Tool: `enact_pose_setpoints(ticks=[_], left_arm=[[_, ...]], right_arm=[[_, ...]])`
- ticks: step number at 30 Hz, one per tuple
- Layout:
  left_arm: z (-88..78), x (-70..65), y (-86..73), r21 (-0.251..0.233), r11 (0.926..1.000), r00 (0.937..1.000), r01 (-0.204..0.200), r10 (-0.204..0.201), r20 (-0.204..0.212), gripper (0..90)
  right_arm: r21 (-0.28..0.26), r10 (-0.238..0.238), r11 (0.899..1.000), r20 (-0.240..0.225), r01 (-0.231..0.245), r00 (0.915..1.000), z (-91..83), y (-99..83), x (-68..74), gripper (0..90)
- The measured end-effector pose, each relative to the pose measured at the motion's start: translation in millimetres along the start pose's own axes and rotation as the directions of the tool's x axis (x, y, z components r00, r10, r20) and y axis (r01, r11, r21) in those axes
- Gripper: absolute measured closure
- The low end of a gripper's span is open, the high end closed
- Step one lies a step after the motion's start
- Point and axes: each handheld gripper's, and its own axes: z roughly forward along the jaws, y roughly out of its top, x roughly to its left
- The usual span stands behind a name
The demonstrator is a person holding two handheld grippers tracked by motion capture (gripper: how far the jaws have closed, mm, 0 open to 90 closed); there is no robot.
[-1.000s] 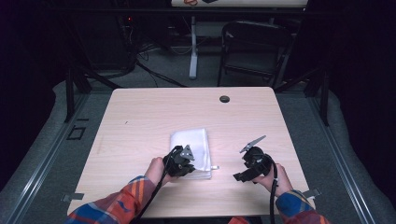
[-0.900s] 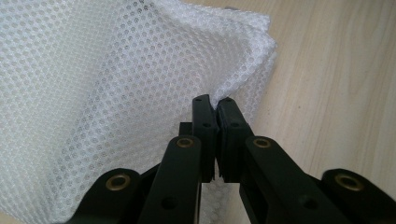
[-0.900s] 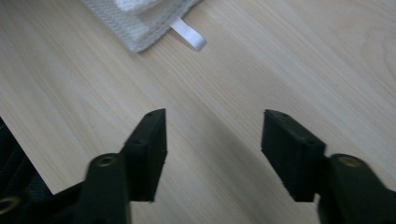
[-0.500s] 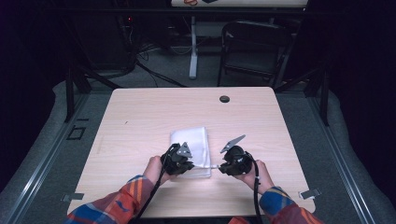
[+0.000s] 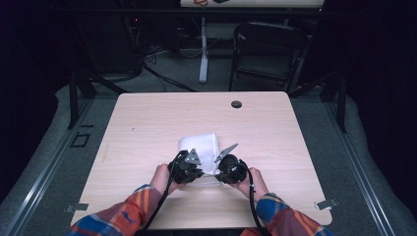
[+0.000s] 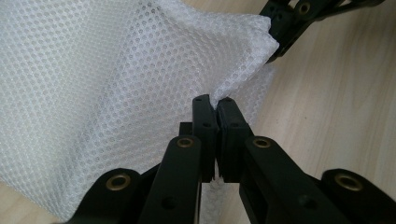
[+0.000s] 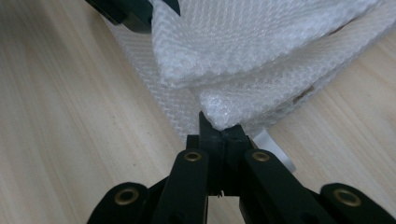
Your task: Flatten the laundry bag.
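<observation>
1 wooden table (image 5: 147,128) spans the middle of the high view, with 1 dark chair (image 5: 268,46) beyond it at the upper middle. 1 folded white mesh cloth (image 5: 199,143) lies at lower centre. 2 grippers meet its near edge: the left gripper (image 5: 189,167) is clamped on a corner; the right gripper (image 5: 227,167) has just been closing and now pinches a corner. 1 small black grommet (image 5: 236,104) sits behind the cloth.

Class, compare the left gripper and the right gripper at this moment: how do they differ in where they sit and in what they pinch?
The left gripper sits at the left of the white mesh bag's near edge; the right gripper sits at its right. The left gripper pinches a raised fold of mesh; the right gripper pinches a folded corner lying low above the table. The right gripper's jaws have just been closing on the mesh. Both are shut on the bag.
</observation>
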Motion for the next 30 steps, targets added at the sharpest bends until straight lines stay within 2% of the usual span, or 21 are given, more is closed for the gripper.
enact_pose_setpoints(ticks=[5, 17, 25, 27, 30], left_arm=[[-2.9, 0.6, -0.1, -0.011, 0.9999, 0.9999, 0.005, -0.005, -0.014, 88.0], [-15.4, 4.0, -3.9, -0.05, 0.9981, 0.9977, 0.037, -0.039, -0.055, 88.0], [-24.9, 8.1, -8.4, -0.086, 0.994, 0.9943, 0.068, -0.075, -0.076, 88.0], [-26.7, 8.6, -9.3, -0.096, 0.9926, 0.993, 0.075, -0.083, -0.084, 88.0], [-29.3, 9.3, -10.5, -0.102, 0.9915, 0.9919, 0.08, -0.09, -0.09, 88.0]], right_arm=[[0.016, 0.005, 1.0, 0.004, -0.005, 1.0, 10.0, -1.1, -2.6, 90.0], [0.018, 0.007, 1.0, 0.006, -0.007, 1.0, 10.7, -2.8, -2.9, 90.0], [0.016, 0.009, 1.0, 0.013, -0.009, 0.9999, 11.0, -3.0, -2.2, 90.0], [0.022, -0.003, 1.0, 0.012, 0.003, 0.9999, 10.9, -2.7, -2.2, 90.0], [0.014, 0.008, 1.0, 0.017, -0.009, 0.9998, 11.2, -3.3, -1.9, 90.0]])
